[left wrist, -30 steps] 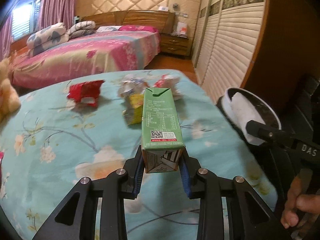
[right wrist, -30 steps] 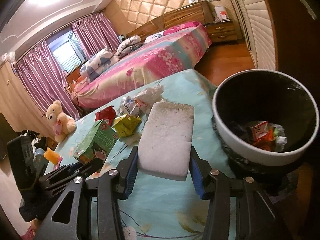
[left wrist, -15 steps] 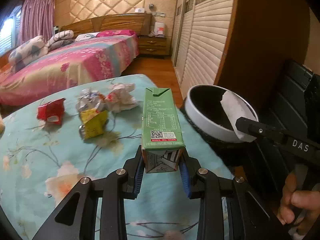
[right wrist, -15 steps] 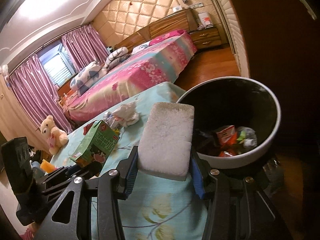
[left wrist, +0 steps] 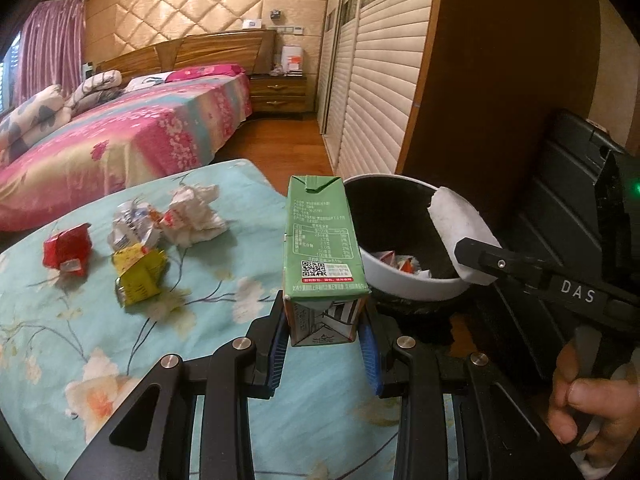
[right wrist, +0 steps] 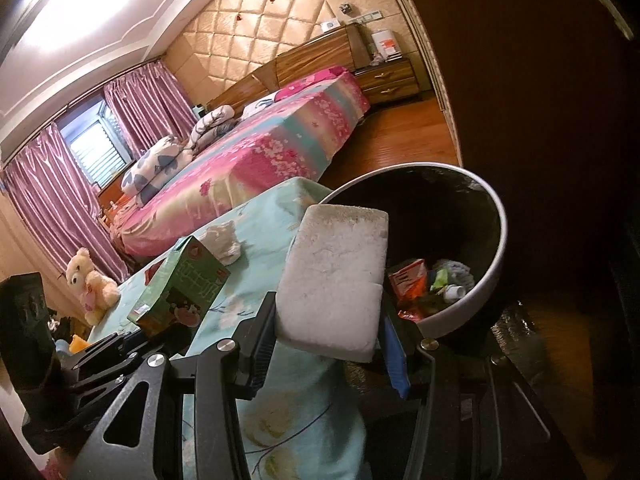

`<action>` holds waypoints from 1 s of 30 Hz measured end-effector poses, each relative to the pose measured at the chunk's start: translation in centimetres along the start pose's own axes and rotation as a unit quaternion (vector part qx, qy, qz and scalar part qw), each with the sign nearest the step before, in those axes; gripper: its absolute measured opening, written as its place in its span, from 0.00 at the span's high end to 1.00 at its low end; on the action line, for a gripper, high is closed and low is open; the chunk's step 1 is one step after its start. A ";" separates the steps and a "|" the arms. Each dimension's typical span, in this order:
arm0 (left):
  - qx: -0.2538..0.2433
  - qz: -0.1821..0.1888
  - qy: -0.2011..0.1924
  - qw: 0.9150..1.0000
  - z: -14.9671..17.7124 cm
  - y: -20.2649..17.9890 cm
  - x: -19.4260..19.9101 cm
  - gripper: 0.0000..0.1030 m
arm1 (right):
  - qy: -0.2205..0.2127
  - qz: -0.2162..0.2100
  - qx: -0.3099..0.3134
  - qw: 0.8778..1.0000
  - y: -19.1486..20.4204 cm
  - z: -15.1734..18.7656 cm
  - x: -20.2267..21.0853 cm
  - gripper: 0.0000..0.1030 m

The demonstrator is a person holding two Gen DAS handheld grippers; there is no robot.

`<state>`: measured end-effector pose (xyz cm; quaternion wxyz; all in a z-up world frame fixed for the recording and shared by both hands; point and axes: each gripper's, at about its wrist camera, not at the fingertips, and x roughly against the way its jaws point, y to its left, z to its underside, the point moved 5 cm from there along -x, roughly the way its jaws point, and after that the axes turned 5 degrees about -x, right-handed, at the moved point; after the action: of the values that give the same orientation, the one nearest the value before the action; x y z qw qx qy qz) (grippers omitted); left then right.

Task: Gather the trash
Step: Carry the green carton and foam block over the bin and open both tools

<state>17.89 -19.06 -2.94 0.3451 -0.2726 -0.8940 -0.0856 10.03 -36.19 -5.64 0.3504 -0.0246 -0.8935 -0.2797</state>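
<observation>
Both jaws are closed on trash. On the left gripper they pinch the base of a green carton, which stands up and away from the camera, its printed label and QR code facing the lens. On the right gripper they clamp a white foam block by its two long sides, its rough face toward the lens.

In the left view, a bin, white outside and black inside, sits at 2 o'clock from the carton, just off the edge of a floral cloth. Wrappers lie in its bottom. The block's far end reaches over the bin's rim at 3 o'clock, and the carton's right edge overlaps the rim in this view; whether it is over the opening I cannot tell.

Loose trash lies on the cloth at 10 o'clock from the carton: a yellow wrapper, a red wrapper to its left, crumpled paper behind, and a white tissue wad touching the paper's right side.

In the right view, the bin's opening lies at 2 o'clock from the block, with an orange packet and other scraps inside. At 9 o'clock the carton tilts in the left gripper. A bed stands well behind the cloth, and a teddy bear sits at the cloth's far left end.
</observation>
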 end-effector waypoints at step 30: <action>-0.026 0.039 0.025 0.999 -5.4 -3.7 -8.8 0.70 | 0.012 0.041 -0.014 0.999 -3.8 -3.9 -2.8 0.53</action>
<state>24.35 -27.72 -4.59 0.3632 -0.3137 -0.8714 -0.1018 13.63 -40.98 -6.98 0.3721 -0.0630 -0.8834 -0.2778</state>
